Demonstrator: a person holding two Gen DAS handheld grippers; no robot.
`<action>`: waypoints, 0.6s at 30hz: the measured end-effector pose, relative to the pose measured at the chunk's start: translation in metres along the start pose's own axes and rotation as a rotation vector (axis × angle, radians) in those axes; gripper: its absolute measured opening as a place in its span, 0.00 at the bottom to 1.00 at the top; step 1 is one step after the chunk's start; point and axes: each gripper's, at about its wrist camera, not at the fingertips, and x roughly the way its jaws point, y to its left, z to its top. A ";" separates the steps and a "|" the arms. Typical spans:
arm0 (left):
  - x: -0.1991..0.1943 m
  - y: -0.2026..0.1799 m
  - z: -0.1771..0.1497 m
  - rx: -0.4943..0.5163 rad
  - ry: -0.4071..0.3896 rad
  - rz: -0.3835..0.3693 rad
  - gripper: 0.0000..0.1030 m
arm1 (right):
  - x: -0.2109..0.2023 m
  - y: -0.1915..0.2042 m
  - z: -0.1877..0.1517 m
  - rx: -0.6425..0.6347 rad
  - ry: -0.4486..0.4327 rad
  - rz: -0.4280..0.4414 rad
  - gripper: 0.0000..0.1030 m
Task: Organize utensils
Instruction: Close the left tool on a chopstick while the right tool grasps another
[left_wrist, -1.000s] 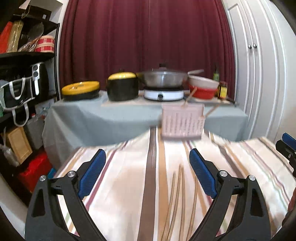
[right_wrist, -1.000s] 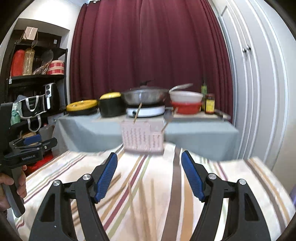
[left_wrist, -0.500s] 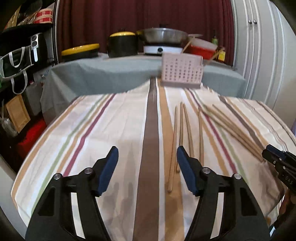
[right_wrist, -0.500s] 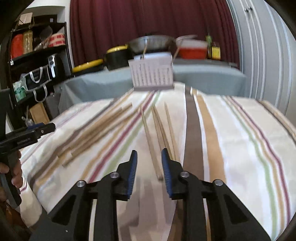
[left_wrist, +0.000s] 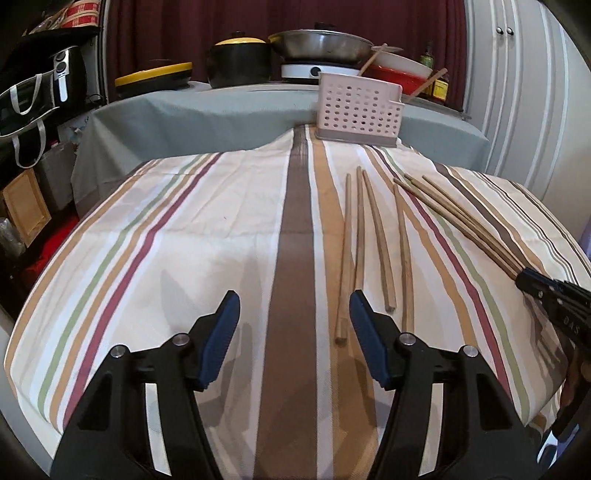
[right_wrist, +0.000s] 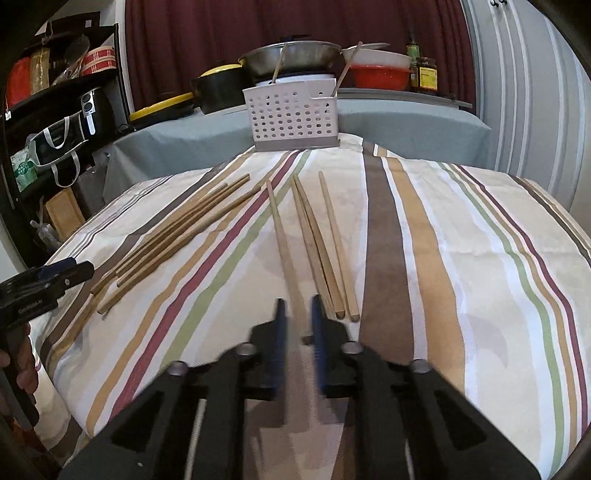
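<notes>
Several wooden chopsticks lie on the striped tablecloth (left_wrist: 184, 236): a loose row (left_wrist: 380, 240) (right_wrist: 332, 240) and a tight bundle (left_wrist: 461, 221) (right_wrist: 177, 236). At the far edge stands a white perforated holder (left_wrist: 358, 107) (right_wrist: 295, 114) with two sticks in it. My right gripper (right_wrist: 298, 317) is shut on the near end of the leftmost loose chopstick (right_wrist: 282, 229). My left gripper (left_wrist: 293, 325) hangs low over the brown stripe, its jaws closing with nothing pressed between them. The nearest chopstick end (left_wrist: 341, 334) lies beside its right finger (left_wrist: 365, 332). In each view the other gripper shows at the edge near the bundle.
Behind the striped table is a grey-covered table (left_wrist: 221, 110) with a black pot (left_wrist: 240, 59), a wok on a burner (left_wrist: 321, 44), a red bowl (right_wrist: 380, 74) and jars. A dark shelf with bags (left_wrist: 33, 103) stands left, white cupboard doors (left_wrist: 517, 92) right.
Both grippers sank toward the table and tipped downward. The right jaws closed from wide apart onto a chopstick's near end. The left jaws narrowed but stay apart.
</notes>
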 end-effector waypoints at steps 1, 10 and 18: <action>0.000 -0.002 -0.002 0.007 0.001 -0.006 0.57 | 0.000 0.001 0.000 -0.003 0.000 0.004 0.08; 0.009 -0.009 -0.008 0.037 0.028 -0.058 0.37 | -0.002 0.006 -0.003 -0.007 -0.008 0.028 0.07; 0.010 -0.015 -0.009 0.080 0.006 -0.050 0.17 | -0.002 0.006 -0.003 0.000 -0.015 0.030 0.07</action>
